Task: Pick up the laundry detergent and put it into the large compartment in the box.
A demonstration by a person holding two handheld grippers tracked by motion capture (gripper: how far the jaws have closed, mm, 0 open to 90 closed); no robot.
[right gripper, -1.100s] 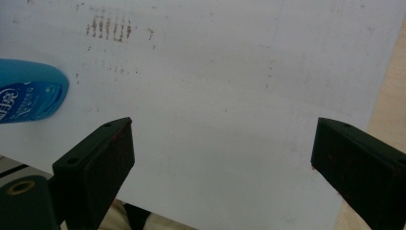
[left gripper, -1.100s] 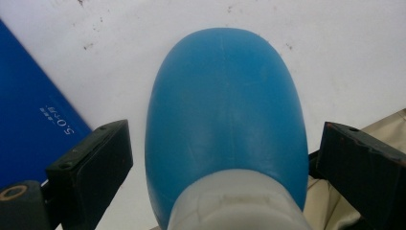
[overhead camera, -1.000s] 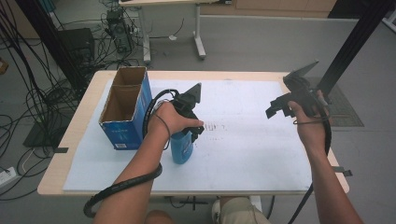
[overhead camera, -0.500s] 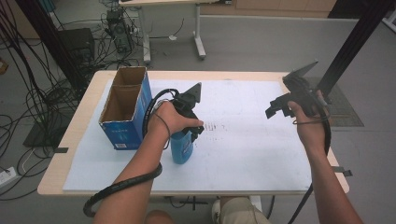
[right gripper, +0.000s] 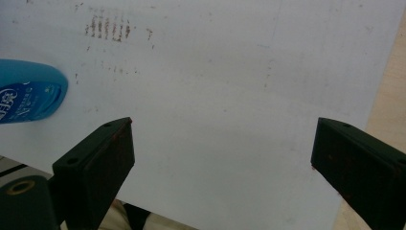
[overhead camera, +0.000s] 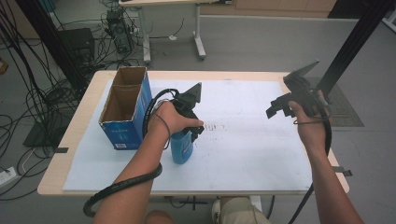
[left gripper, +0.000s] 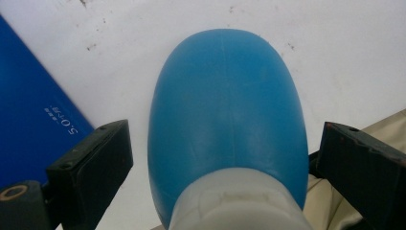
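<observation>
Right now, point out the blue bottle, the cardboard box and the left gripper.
blue bottle (left gripper: 227,105), left gripper view, its shoulder.
cardboard box (overhead camera: 122,132), high view, blue front wall.
left gripper (left gripper: 218,163), left gripper view, midway between its tips.

— What's around me here?
— A wooden table with a white sheet on it, standing on a grey floor.
— And beyond my table?
— Another table's legs, black cables at left, and a black post at right.

High view looks down from 6 o'clock; both gripper views face straight down, close over the surface, sharing the blue bottle.
</observation>
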